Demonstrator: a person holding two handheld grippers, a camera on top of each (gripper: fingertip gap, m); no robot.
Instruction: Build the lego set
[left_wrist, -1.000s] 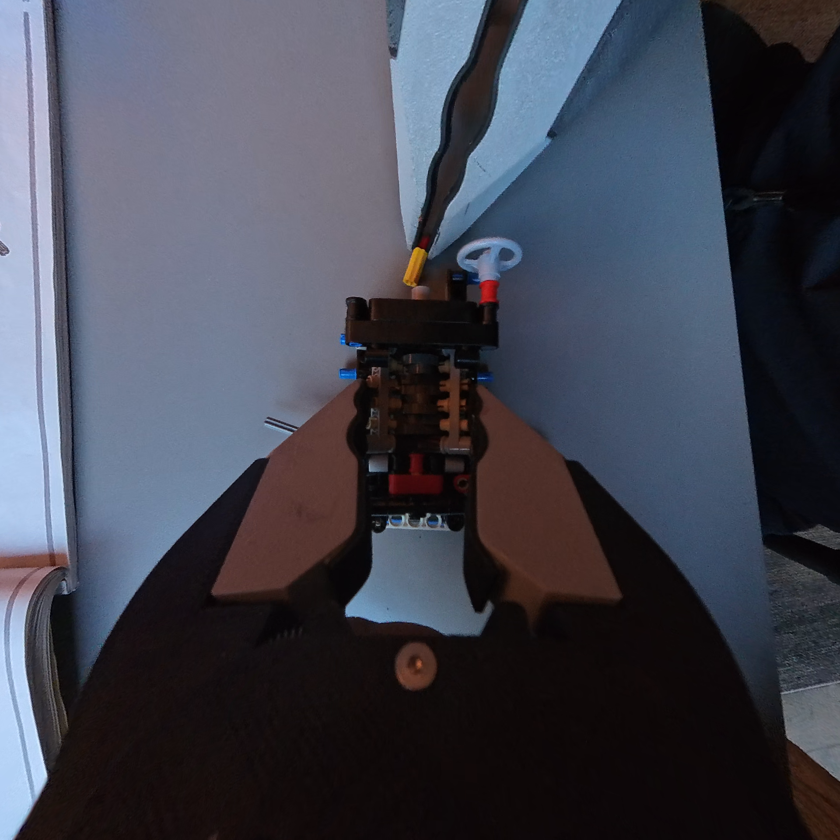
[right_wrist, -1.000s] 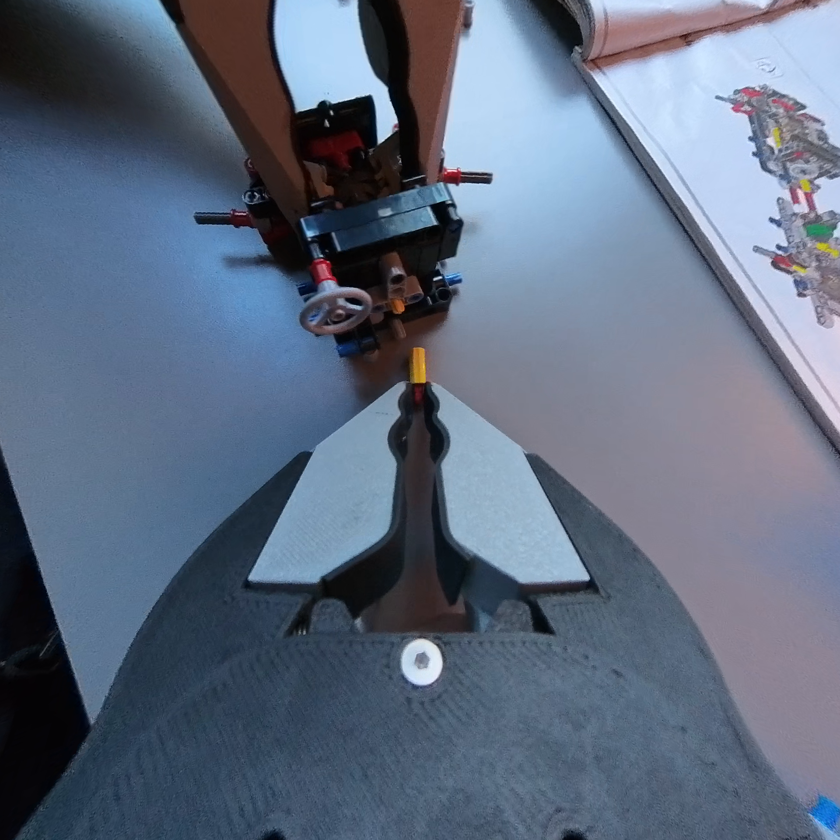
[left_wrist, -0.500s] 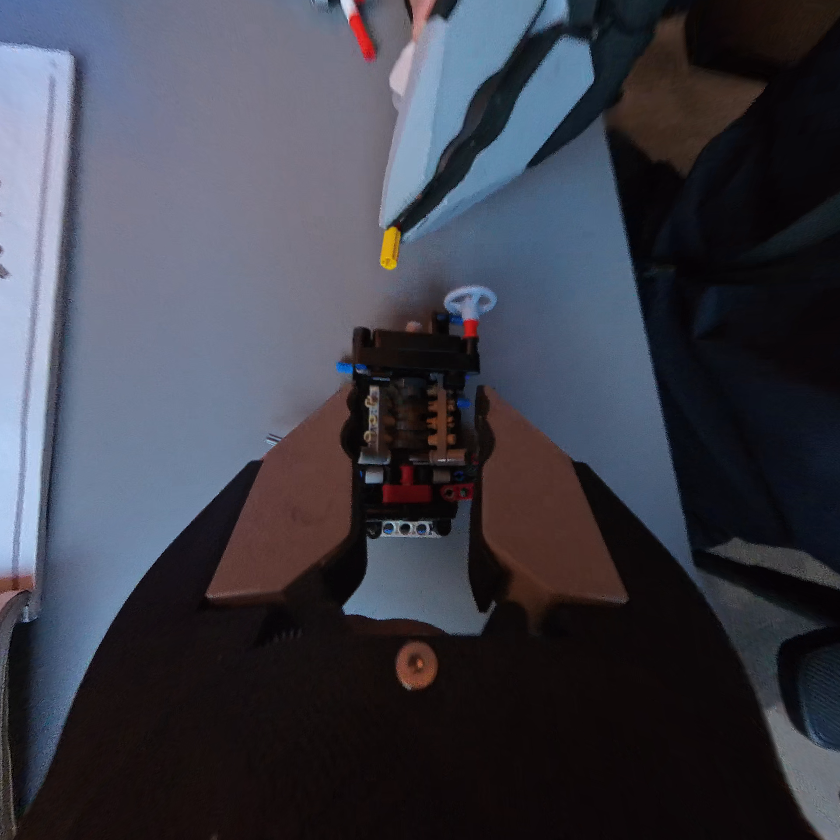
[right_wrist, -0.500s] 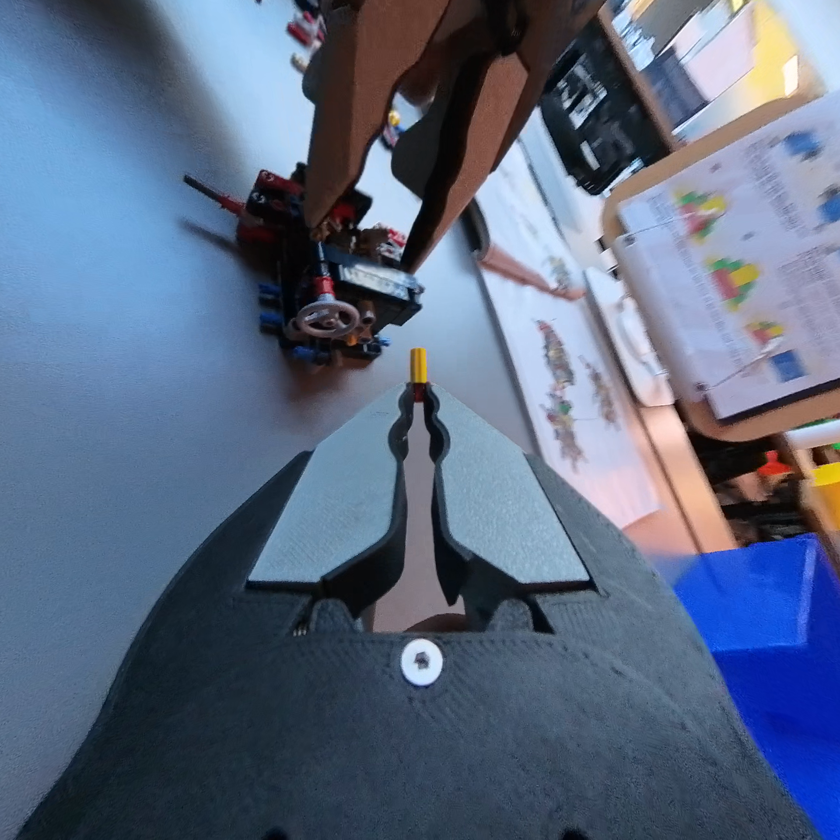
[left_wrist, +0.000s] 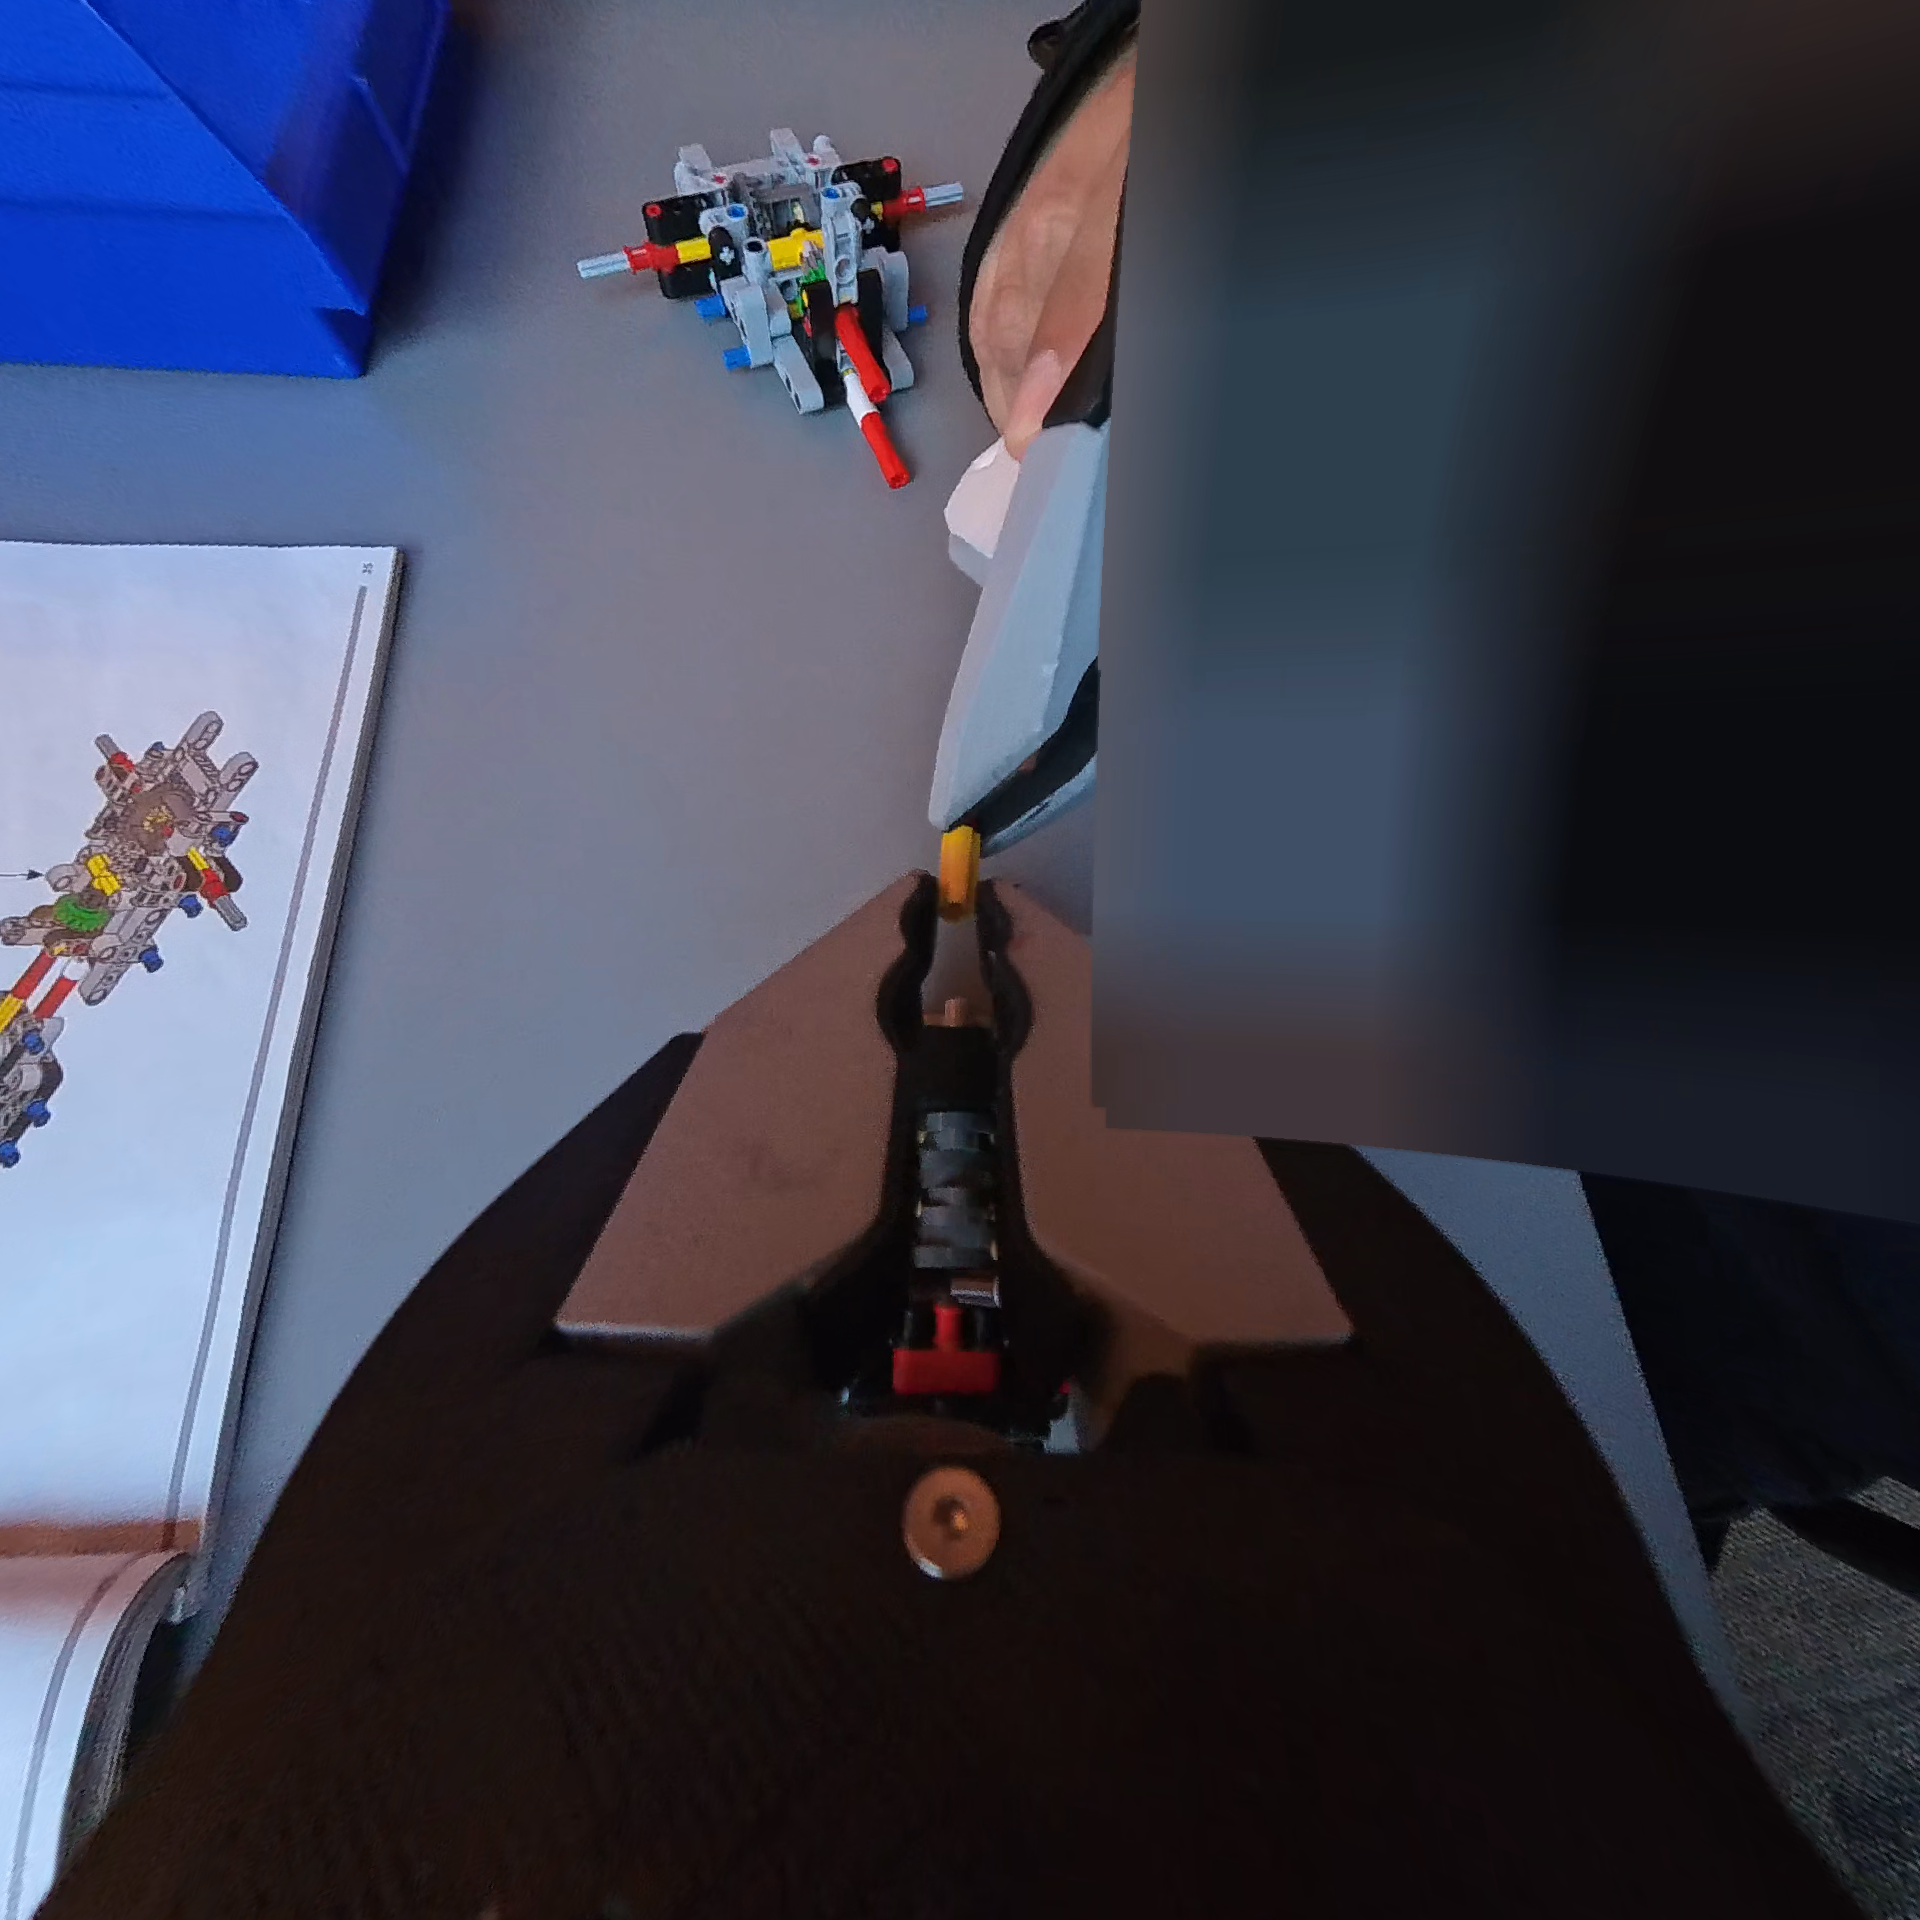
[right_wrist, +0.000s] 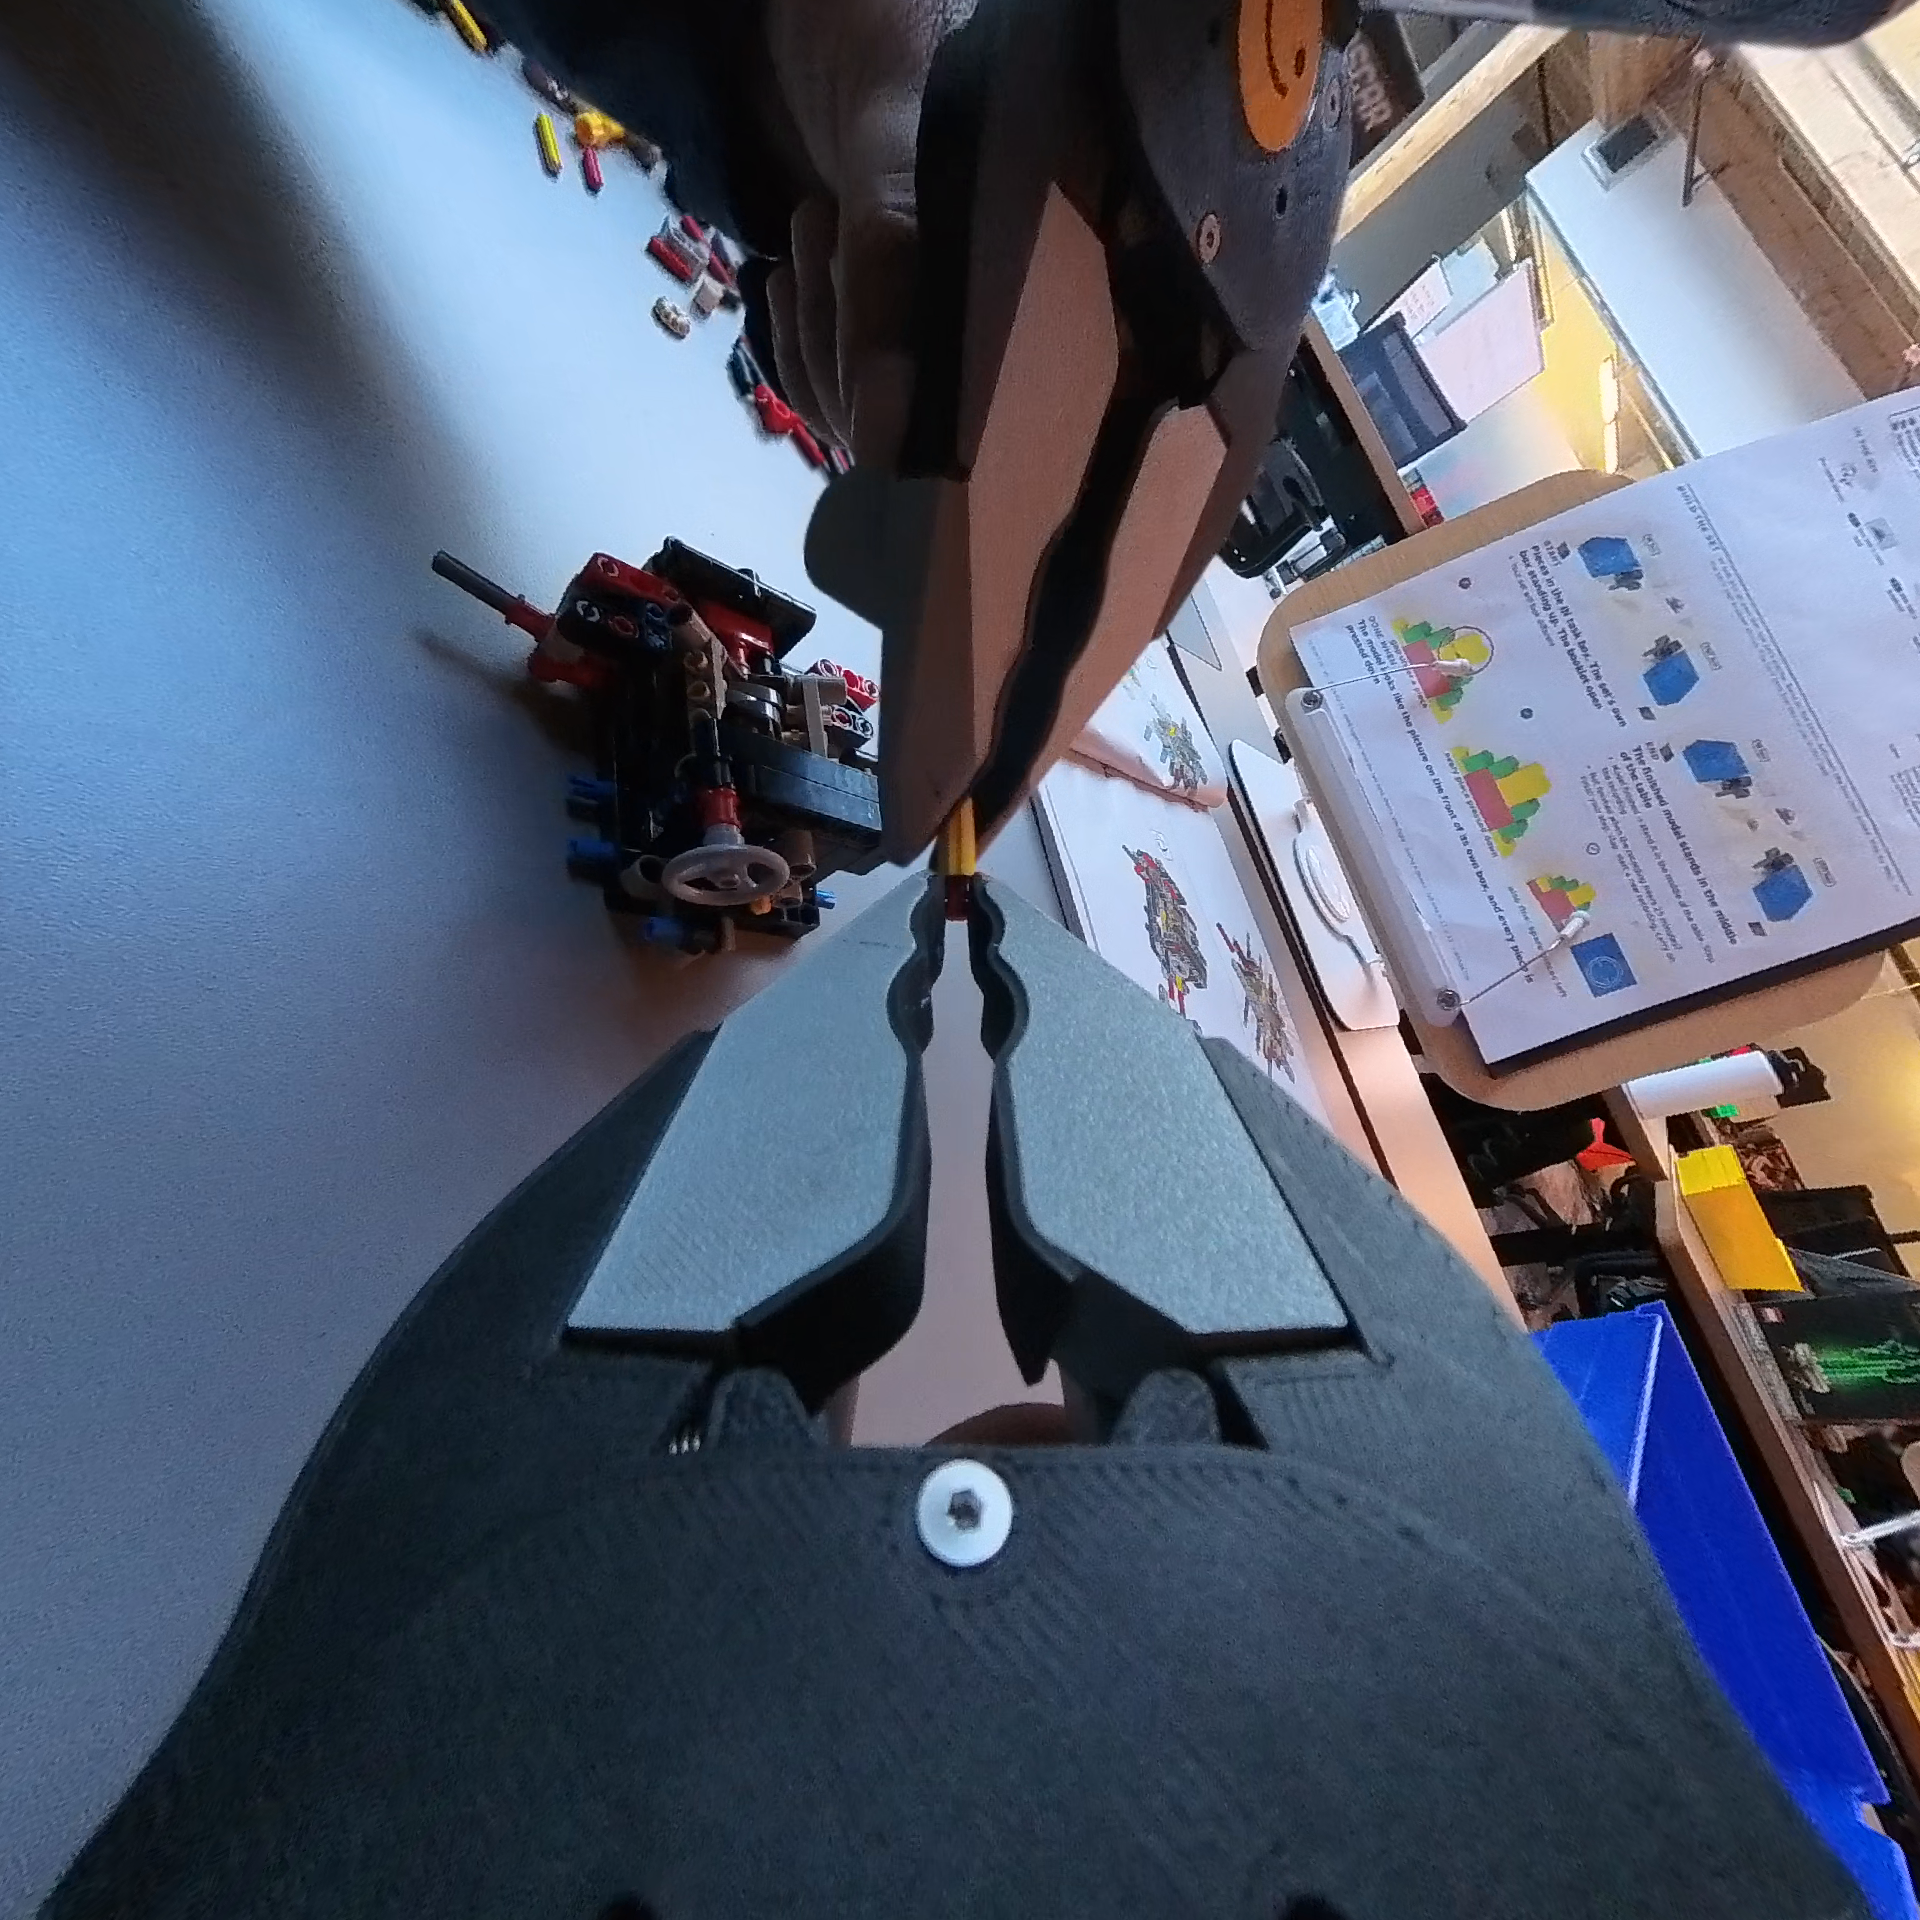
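both claws pinch one small pin (right_wrist: 957, 844): right claw (right_wrist: 956, 912) on its red end, left claw (left_wrist: 954, 902) on the yellow. a skewed pull may drop it on the table (left_wrist: 623, 644).

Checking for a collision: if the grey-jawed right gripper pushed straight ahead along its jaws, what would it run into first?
Probably the brown-jawed left gripper: its tips sit right ahead, at the yellow end of the small yellow-and-red pin that the right gripper holds.
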